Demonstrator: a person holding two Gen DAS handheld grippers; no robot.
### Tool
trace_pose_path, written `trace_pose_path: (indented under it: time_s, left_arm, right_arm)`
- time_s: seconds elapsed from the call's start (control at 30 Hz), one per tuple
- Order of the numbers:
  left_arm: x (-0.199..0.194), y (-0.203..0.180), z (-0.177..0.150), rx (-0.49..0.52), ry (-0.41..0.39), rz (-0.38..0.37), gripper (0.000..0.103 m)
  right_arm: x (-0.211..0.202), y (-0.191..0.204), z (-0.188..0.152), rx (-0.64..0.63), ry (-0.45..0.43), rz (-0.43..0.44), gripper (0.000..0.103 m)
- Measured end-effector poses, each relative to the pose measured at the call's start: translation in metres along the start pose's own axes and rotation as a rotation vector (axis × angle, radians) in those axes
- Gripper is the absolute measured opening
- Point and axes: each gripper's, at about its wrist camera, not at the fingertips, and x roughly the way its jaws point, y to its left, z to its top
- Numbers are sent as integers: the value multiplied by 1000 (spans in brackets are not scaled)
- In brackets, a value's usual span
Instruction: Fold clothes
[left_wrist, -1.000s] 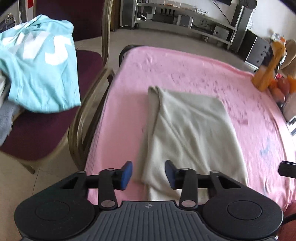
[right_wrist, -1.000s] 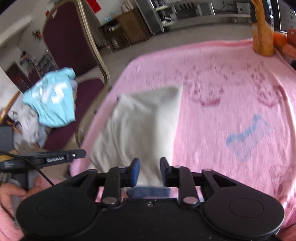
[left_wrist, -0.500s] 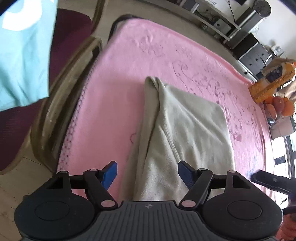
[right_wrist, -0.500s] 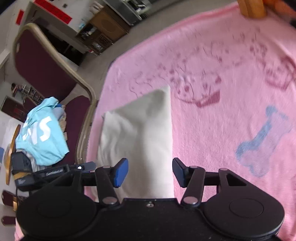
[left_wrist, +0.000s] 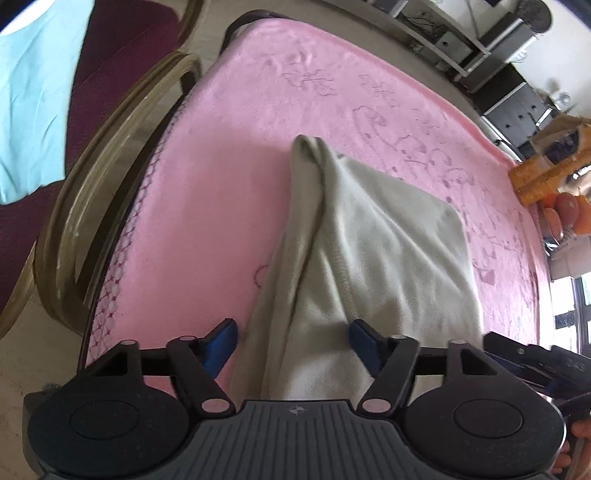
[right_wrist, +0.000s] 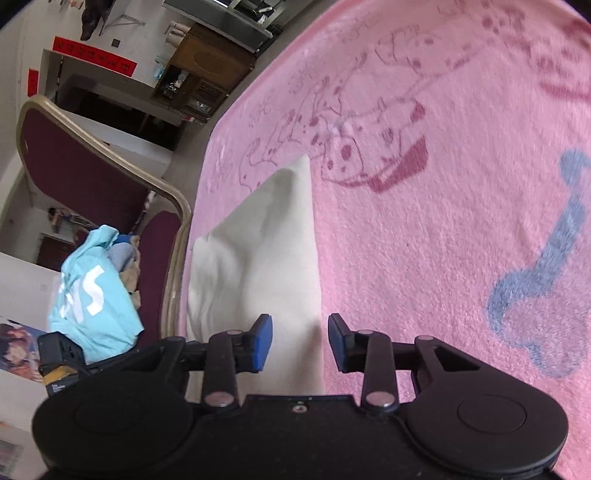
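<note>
Item 1: cream garment (left_wrist: 388, 251), folded into a long panel on the pink blanket (left_wrist: 229, 155), lying toward 12 o'clock from both my tools. Left gripper (left_wrist: 293, 341) and right gripper (right_wrist: 300, 341) both released, straddling its near end. Risk: the loose left layer may slip if I pinch only 1 ply.

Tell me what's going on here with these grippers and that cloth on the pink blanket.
A person holding two grippers is folding clothes. A folded beige garment lies on the pink blanket. The left gripper and right gripper are both open, each straddling the garment's near edge, neither clamped on it. A light blue shirt waits on the chair beside the table.
</note>
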Motion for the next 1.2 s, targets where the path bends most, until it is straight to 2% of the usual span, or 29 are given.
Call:
trace_pose_path:
  time_s: [0.1, 0.2, 0.27, 0.3, 0.37, 0.43, 0.5, 0.57, 0.6, 0.63, 0.67, 0.73, 0.87, 0.93, 1.07, 1.2]
  left_arm:
    - [0, -6, -2, 37, -2, 2, 55]
    - [2, -5, 0, 26, -1, 3, 56]
    - [3, -1, 2, -11, -7, 5, 67]
    - [5, 0, 2, -33, -9, 12, 69]
    - [7, -2, 1, -55, -14, -4, 69]
    - [6, -9, -2, -19, -25, -5, 68]
    - [5, -13, -4, -1, -28, -9, 62]
    - [2, -14, -6, 4, -41, 0, 50]
    - [0, -14, -7, 4, -49, 0, 47]
    - [-2, -14, -8, 3, -57, -1, 37]
    - [-6, -17, -10, 11, -73, 8, 28]
    - [-13, -29, -15, 59, -114, 46, 17]
    - [-39, -55, -28, 163, -210, 70, 15]
    - [-54, -65, -36, 177, -248, 56, 15]
    - [-82, -93, -56, 204, -300, -11, 15]
    - [-97, -146, -75, 275, -319, -79, 15]
  right_arm:
    - [6, -18, 2, 92, 42, 78, 34]
    - [11, -28, 4, 154, 74, 146, 35]
    - [17, -29, 5, 170, 80, 180, 40]
    - [19, -27, 5, 167, 81, 195, 44]
    - [23, -21, 6, 154, 72, 216, 54]
    - [26, -12, 5, 131, 61, 218, 61]
    - [29, -1, 3, 99, 50, 184, 63]
    - [30, 9, -1, 66, 35, 132, 58]
    - [29, 14, -3, 52, 22, 98, 42]
    - [29, 19, -6, 38, 9, 64, 34]
    - [28, 24, -8, 24, -4, 29, 32]
    - [27, 34, -13, -3, -29, -39, 27]
    - [19, 63, -24, -80, -83, -160, 22]
    - [2, 81, -30, -123, -114, -173, 22]
    - [-54, 104, -40, -205, -185, -184, 22]
    - [-121, 99, -46, -202, -245, -195, 22]
